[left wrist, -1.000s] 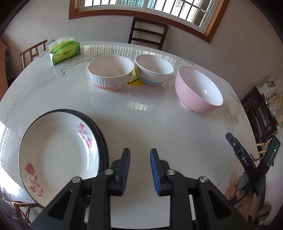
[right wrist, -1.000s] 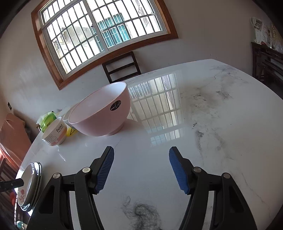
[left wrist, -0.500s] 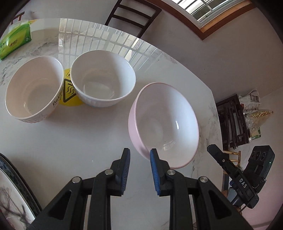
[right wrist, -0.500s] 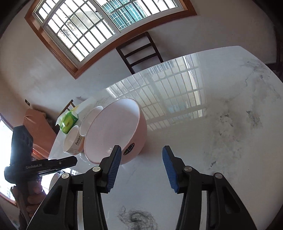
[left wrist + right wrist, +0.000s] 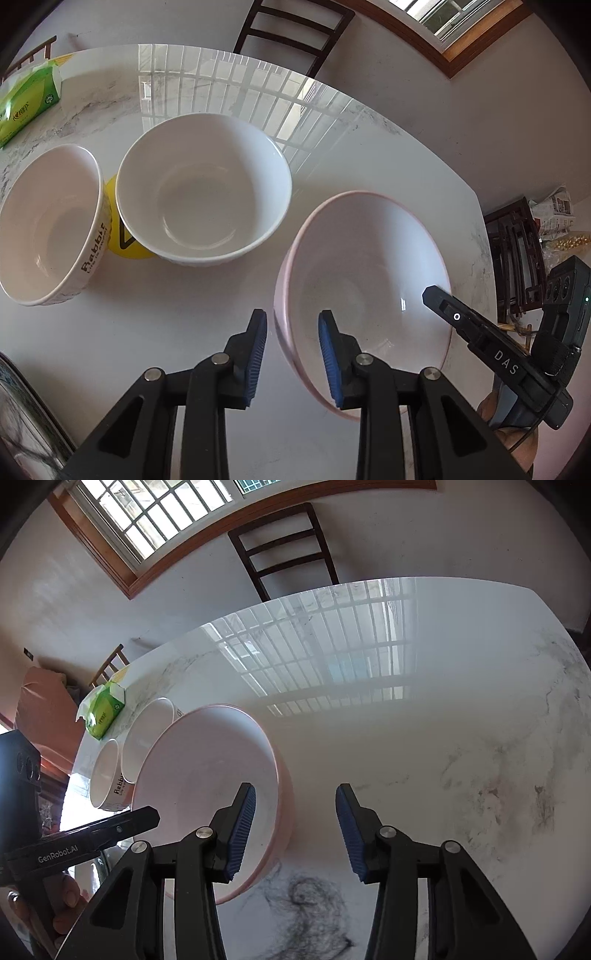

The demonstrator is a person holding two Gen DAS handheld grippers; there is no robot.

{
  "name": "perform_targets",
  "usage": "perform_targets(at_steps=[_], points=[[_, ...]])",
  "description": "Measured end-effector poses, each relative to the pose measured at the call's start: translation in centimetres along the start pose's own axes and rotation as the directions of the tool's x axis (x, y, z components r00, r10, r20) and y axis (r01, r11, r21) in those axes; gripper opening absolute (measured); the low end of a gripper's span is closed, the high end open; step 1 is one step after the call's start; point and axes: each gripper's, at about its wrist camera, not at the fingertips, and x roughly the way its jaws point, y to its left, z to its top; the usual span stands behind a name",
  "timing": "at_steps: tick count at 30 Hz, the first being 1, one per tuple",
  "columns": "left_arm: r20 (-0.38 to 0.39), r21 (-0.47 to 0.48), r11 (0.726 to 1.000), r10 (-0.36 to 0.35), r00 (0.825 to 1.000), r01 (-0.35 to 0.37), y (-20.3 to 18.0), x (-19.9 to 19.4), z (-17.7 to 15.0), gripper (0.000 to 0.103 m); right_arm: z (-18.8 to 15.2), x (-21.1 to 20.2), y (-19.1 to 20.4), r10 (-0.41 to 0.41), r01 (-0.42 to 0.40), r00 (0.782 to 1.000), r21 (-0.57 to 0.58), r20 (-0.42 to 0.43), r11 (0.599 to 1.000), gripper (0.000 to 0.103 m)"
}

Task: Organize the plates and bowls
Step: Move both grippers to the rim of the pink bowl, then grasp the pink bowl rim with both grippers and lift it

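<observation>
The pink bowl [image 5: 369,288] sits on the white marble counter [image 5: 177,325], to the right of two smaller bowls and close to the counter's right edge. Both grippers flank its rim from opposite sides.

The left gripper [image 5: 290,358] straddles the bowl's near-left rim: one blue pad is outside the wall, the other inside, and the rim runs through the gap. Its jaws are opening, and the pads do not appear to press on the wall. In the right wrist view, the right gripper [image 5: 295,830] straddles the bowl's [image 5: 207,786] right rim the same way, with the left pad inside the bowl and the right pad over the bare counter [image 5: 424,738]. Its jaws are closing, with clear space still between the pads and the wall.

To the left of the pink bowl stands a white bowl [image 5: 203,195], and left of that a bowl lettered "Rabbit" [image 5: 48,225]; a yellow sticker [image 5: 125,236] shows between them. A green tissue pack [image 5: 27,99] lies at the far left. A plate's [image 5: 22,410] dark rim shows at the near left edge. A dark chair [image 5: 291,33] stands beyond the counter.
</observation>
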Motion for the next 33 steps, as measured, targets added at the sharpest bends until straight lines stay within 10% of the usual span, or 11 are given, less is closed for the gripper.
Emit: perform_targets(at_steps=[4, 23, 33], points=[[-0.034, 0.042, 0.996, 0.080, 0.996, -0.079, -0.8, 1.5, -0.6, 0.013, 0.6, 1.8, -0.2, 0.003, -0.003, 0.998, -0.008, -0.070, 1.000, 0.010], [0.031, 0.089, 0.982, 0.166, 0.986, -0.168, 5.0, -12.2, -14.8, 0.013, -9.9, -5.1, 6.7, 0.150, -0.170, 0.956, -0.060, -0.251, 0.984, 0.012], [-0.006, 0.062, 0.978, 0.199, 0.980, -0.198, 9.9, -13.2, -19.9, 0.012, -17.1, -4.9, 11.2, 0.183, -0.218, 0.925, -0.069, -0.333, 0.974, 0.012]])
